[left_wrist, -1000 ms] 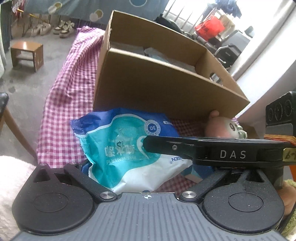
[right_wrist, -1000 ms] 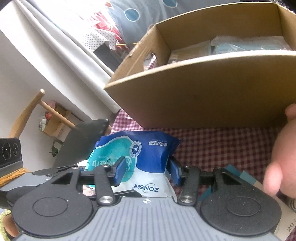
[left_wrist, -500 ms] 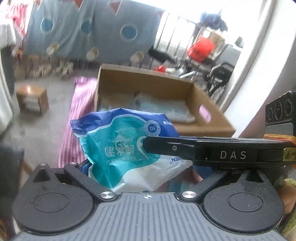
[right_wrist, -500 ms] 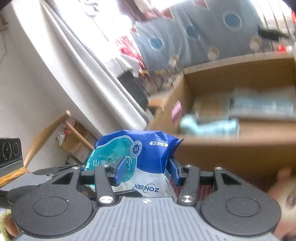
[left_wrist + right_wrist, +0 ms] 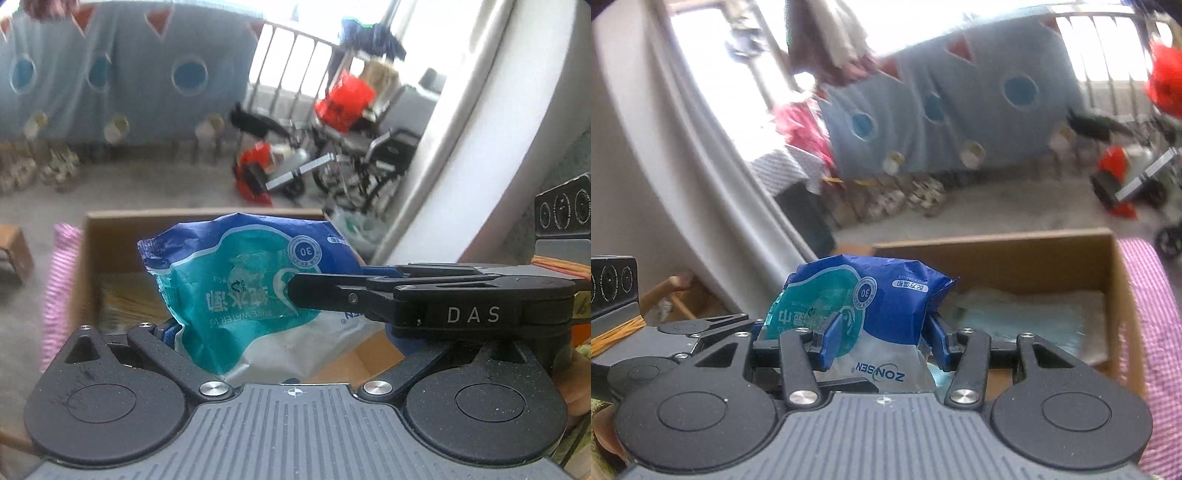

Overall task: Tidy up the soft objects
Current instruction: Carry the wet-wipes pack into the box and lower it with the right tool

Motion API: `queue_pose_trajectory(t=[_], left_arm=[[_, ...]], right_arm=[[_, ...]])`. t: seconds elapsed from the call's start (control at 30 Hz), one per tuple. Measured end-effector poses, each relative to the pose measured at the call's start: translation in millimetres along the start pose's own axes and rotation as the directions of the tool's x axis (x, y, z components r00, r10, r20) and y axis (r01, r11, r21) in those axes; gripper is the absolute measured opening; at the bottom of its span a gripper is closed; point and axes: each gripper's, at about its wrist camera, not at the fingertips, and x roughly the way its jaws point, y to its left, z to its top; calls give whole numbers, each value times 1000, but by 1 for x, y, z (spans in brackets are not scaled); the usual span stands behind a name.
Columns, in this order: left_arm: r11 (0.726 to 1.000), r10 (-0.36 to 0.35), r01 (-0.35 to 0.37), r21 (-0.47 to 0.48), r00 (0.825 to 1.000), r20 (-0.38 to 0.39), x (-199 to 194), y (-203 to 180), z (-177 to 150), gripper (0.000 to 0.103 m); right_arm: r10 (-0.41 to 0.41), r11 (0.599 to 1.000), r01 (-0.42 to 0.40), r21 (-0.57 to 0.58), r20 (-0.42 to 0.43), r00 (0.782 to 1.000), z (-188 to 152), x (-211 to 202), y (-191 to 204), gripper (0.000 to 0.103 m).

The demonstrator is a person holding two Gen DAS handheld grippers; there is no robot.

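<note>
change: i've lifted the wipes pack (image 5: 864,310) above the cardboard box (image 5: 1027,254).
right gripper (image 5: 882,341): half-closed, clamping pack.
left gripper (image 5: 236,332): grip unclear.
next: lower in.

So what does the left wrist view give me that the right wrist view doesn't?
Only the left wrist view shows the right gripper side-on across the pack, and a wheelchair by the window. Only the right wrist view shows both blue pads pressing the pack's sides, plus pale packets in the box. Both show the blue-and-teal wet-wipe pack held above the brown cardboard box.
</note>
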Motion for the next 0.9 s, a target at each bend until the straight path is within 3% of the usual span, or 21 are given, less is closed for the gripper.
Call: queue_pose_trajectory(t=[0.13, 0.3, 0.57, 0.63, 0.83, 0.9], left_arm=[[997, -44, 34, -76, 989, -138, 56, 9, 6, 103], [981, -109, 52, -186, 943, -314, 123, 28, -1, 102], [962, -109, -29, -273, 872, -478, 176, 47, -13, 103], [954, -132, -26, -298, 857, -497, 178, 51, -16, 103], [952, -156, 1, -308, 863, -480, 167, 59, -14, 103], [951, -145, -2, -308, 879, -453, 157, 62, -11, 103]], right_arm=[[-30, 996, 41, 83, -131, 991, 7, 34, -48, 53], [-72, 986, 113, 118, -310, 948, 3, 78, -96, 52], [-188, 976, 219, 21, -440, 878, -8, 120, -107, 54], [-192, 976, 218, 6, -450, 872, -11, 121, -111, 56], [-206, 973, 231, -2, -456, 865, -11, 131, -114, 64], [-206, 972, 235, 6, -458, 865, -11, 131, -114, 64]])
